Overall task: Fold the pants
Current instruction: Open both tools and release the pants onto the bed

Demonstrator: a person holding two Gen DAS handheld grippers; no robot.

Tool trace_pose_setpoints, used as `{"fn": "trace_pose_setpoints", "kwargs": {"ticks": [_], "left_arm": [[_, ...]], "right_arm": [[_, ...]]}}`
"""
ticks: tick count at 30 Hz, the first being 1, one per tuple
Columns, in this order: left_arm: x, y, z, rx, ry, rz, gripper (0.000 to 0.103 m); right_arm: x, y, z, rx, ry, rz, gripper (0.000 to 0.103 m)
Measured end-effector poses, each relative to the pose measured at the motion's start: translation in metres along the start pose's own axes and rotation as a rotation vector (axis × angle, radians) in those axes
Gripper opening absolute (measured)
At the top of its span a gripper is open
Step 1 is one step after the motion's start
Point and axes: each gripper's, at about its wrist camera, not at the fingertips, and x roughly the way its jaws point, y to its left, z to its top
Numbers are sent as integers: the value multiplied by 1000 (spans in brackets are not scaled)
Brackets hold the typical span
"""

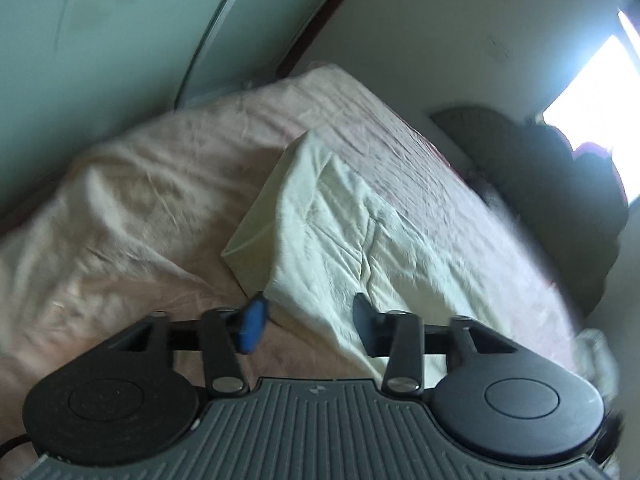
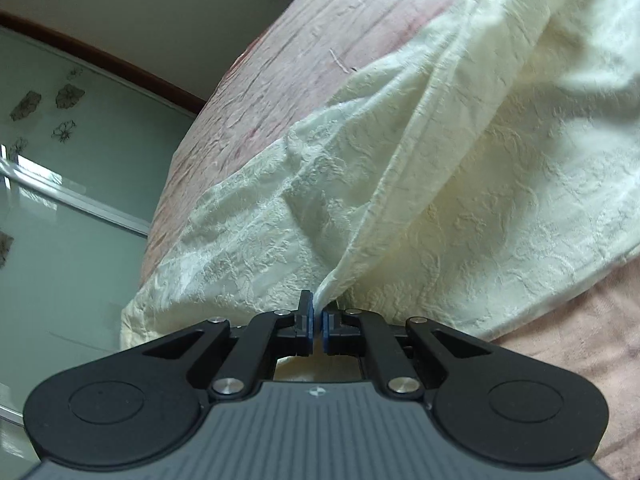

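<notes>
- Right claw point(image 2: 317, 322) is clamped on a fold of the pants point(image 2: 420, 184); keep that pinch firm.
- Left claw point(image 1: 306, 320) stands apart, empty, pants point(image 1: 352, 216) just ahead on the bed point(image 1: 140, 184); regrip an edge.

The cream pants point(image 1: 344, 216), of embossed, wrinkled fabric, lie spread across the pink bed point(image 1: 132, 200), one edge lifted into a raised fold.

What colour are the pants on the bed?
Cream, with a raised leafy texture; the pants show best in the right wrist view.
</notes>
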Motion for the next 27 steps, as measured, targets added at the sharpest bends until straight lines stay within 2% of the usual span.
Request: {"fn": "trace_pose_setpoints", "kwargs": {"ticks": [3, 4, 6, 7, 8, 10, 14, 16, 19, 21, 24, 27], "left_arm": [[-27, -28, -7, 135, -62, 56, 51], [-37, -39, -10, 176, -102, 52, 51], [-53, -66, -18, 257, -190, -12, 53], [-56, -80, -23, 283, -229, -53, 59], [-54, -93, -29, 302, -256, -96, 69], [-37, -119, -42, 347, -286, -177, 77], [32, -164, -70, 405, -222, -293, 75], [63, -177, -82, 408, -189, -331, 75], [99, -186, -97, 397, -138, -323, 74], [113, -184, -108, 398, -126, -307, 74], [126, -180, -117, 415, -75, -276, 75], [130, -173, -114, 392, -54, -290, 78]], "right_arm": [[-4, -7, 4, 44, 17, 24, 4], [-4, -7, 3, 55, 20, 32, 5], [-14, -5, -3, 51, -3, 36, 7], [-22, -3, -4, 21, -32, 18, 7], [-32, -1, -4, -19, -67, -13, 7], [-53, 9, 2, -127, -163, -101, 8], [-74, 37, 35, -370, -353, -356, 8], [-69, 42, 67, -454, -383, -449, 9], [-50, 31, 128, -450, -328, -577, 13], [-27, 20, 162, -456, -235, -701, 13], [-3, 0, 195, -445, -162, -824, 13], [6, -18, 214, -375, -129, -813, 13]]}}
